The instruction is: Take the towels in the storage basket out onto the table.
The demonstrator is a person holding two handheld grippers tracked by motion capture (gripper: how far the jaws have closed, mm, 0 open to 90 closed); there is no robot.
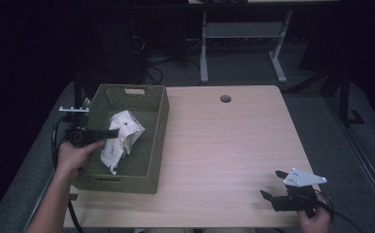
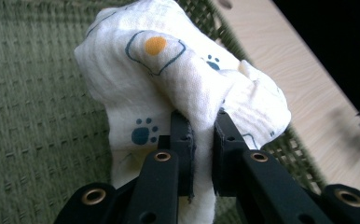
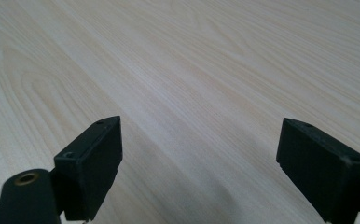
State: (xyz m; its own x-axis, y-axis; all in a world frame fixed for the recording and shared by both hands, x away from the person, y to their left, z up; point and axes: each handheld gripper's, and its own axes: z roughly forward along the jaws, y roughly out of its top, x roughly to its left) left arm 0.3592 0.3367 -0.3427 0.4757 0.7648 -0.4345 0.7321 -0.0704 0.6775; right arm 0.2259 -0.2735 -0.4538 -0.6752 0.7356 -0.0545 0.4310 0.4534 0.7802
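Note:
A white cloth (image 1: 121, 138) printed with blue paw marks and an orange dot hangs inside the green woven basket (image 1: 157, 127) at the table's left. My left gripper (image 1: 113, 132) reaches over the basket's left wall and is shut on the cloth (image 2: 169, 79), which bunches up over the two jaws. My left gripper (image 2: 202, 122) holds a fold of it pinched between them. My right gripper (image 1: 272, 183) rests low at the table's front right, open, with bare wood between its jaws. In the right gripper view, my right gripper (image 3: 199, 149) shows its jaws standing wide apart above the tabletop.
The wooden table (image 1: 224, 145) has a round cable hole (image 1: 225, 99) near its far edge. Behind the table stand the legs of another desk (image 1: 204, 48) and some cables on the grey floor.

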